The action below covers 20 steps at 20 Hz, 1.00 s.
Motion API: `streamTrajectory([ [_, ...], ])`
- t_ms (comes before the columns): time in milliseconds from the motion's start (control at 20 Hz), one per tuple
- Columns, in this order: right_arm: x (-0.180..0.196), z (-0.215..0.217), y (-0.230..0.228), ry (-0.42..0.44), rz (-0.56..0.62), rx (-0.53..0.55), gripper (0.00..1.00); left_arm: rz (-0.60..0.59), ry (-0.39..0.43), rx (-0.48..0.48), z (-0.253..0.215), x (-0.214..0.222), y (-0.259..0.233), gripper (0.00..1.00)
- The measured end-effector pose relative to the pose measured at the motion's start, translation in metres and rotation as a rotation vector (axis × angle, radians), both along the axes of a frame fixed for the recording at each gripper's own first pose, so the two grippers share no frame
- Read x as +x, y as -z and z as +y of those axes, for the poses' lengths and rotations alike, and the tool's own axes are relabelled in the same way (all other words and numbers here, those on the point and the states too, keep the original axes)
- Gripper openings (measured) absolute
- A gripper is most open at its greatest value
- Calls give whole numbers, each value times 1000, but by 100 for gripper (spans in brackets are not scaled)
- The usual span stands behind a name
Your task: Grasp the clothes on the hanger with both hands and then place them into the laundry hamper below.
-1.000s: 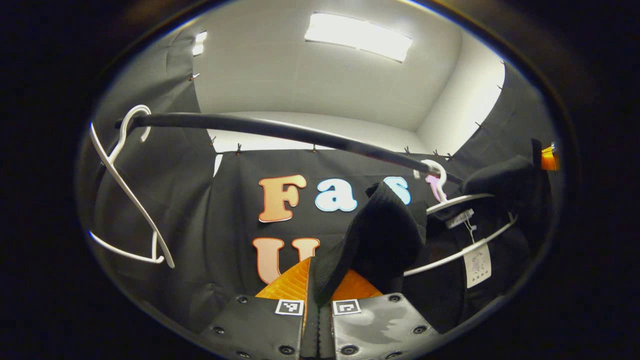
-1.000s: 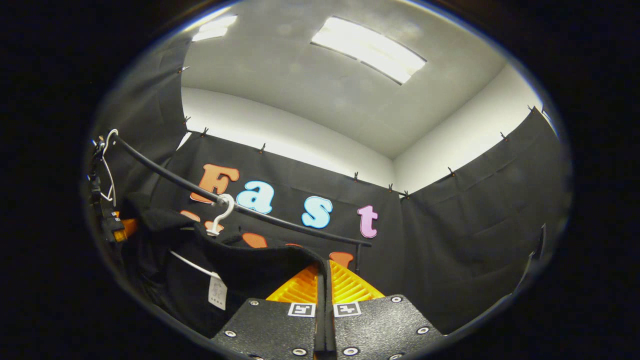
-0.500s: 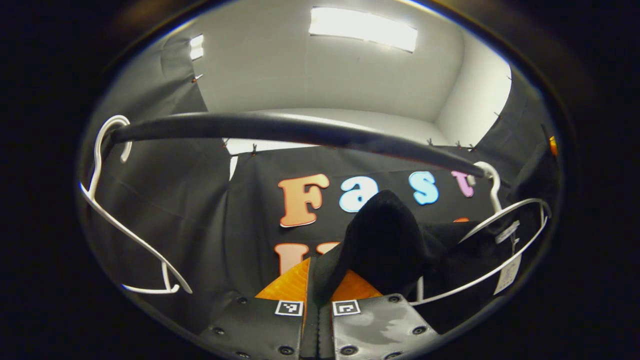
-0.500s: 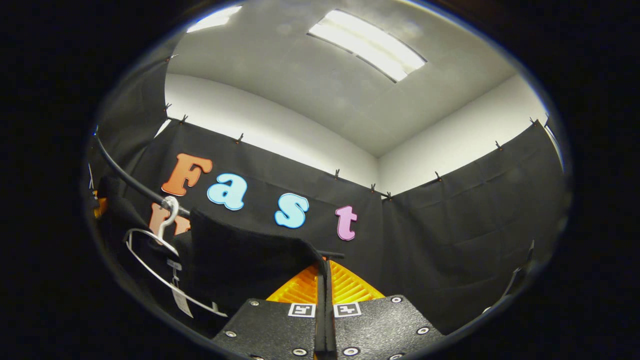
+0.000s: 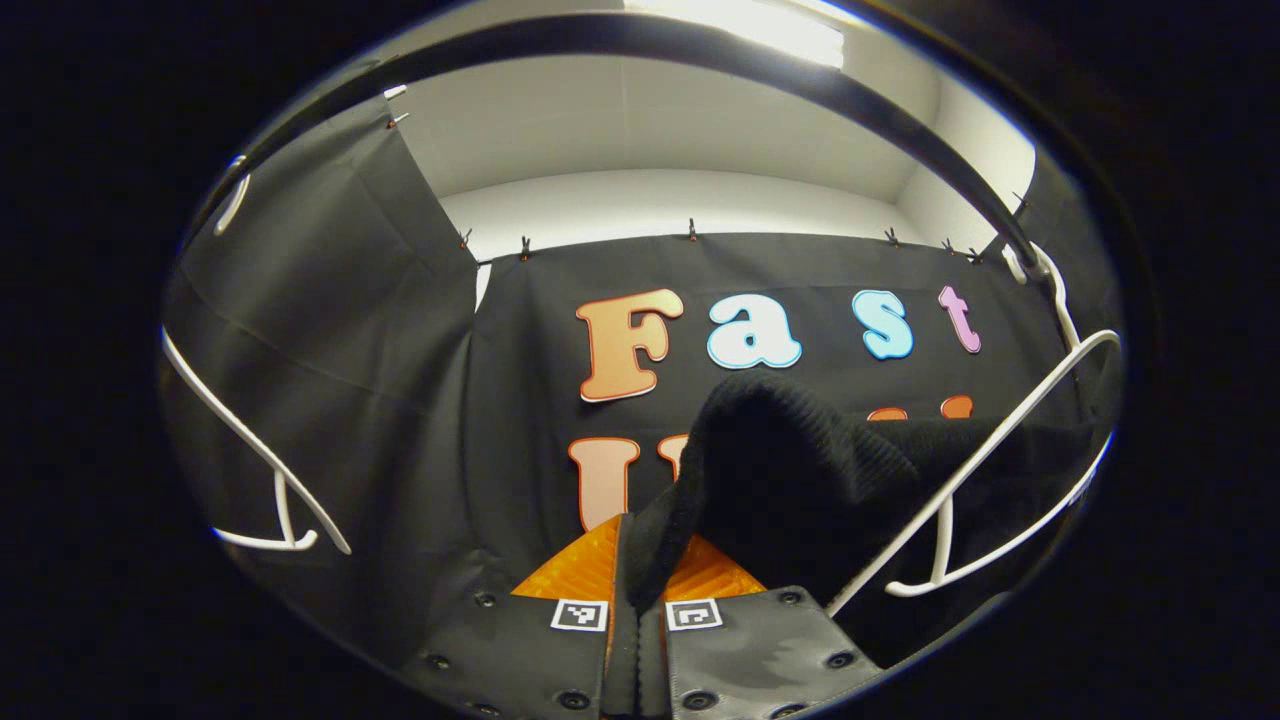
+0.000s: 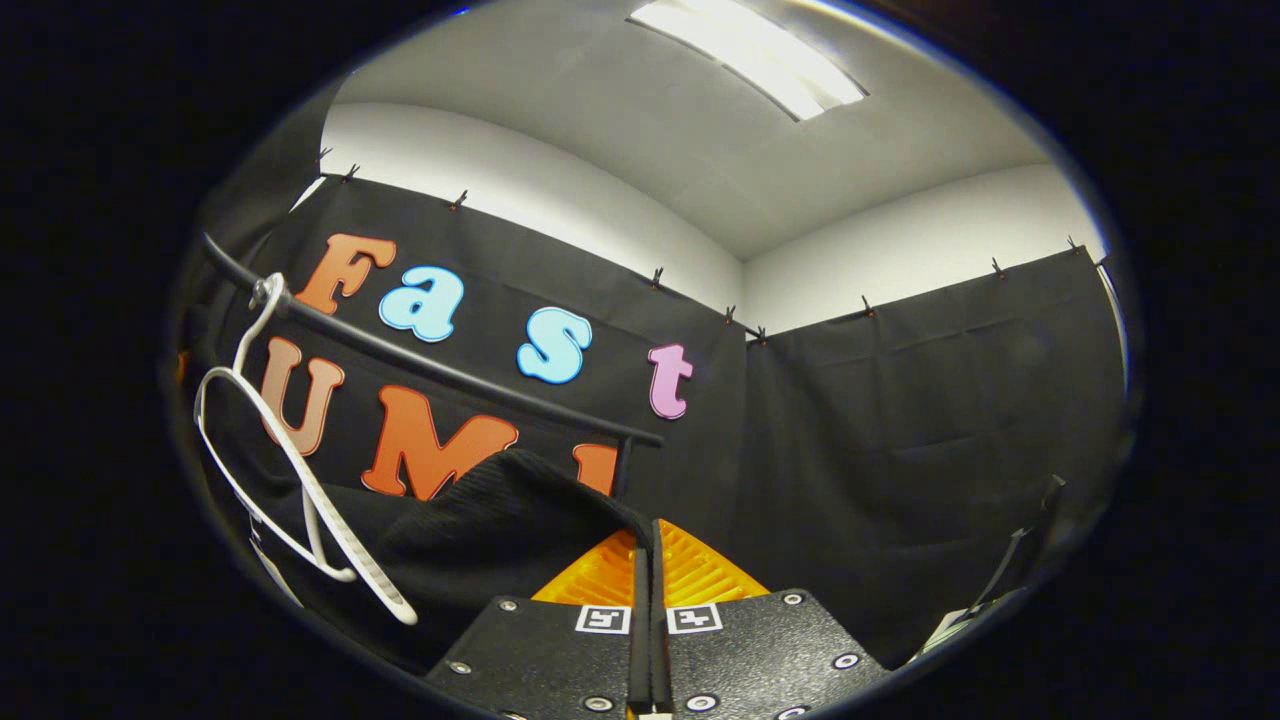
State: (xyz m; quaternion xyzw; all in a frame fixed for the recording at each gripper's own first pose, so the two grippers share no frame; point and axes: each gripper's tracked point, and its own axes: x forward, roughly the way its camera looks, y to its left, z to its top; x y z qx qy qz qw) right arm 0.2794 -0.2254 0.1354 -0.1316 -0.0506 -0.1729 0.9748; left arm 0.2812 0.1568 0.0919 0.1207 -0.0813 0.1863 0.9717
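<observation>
Fabric of the black garment (image 5: 800,470) rises in a hump from the left gripper (image 5: 637,570), whose fingers are closed flat on its edge. Left gripper view adds a second white hanger (image 5: 255,460) at the far left and the rail (image 5: 800,85) arching overhead. Right gripper (image 6: 650,575) likewise pinches the garment (image 6: 500,520), fingers pressed together; the bare hanger (image 6: 300,490) tilts beside it, with open dark wall to the right.
</observation>
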Motion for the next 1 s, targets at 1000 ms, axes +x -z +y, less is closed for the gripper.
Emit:
streamTrajectory([
  [1000, -91, 180, 125, -324, 45, 27, 0, 49, 112, -104, 3, -118, 57, 7],
])
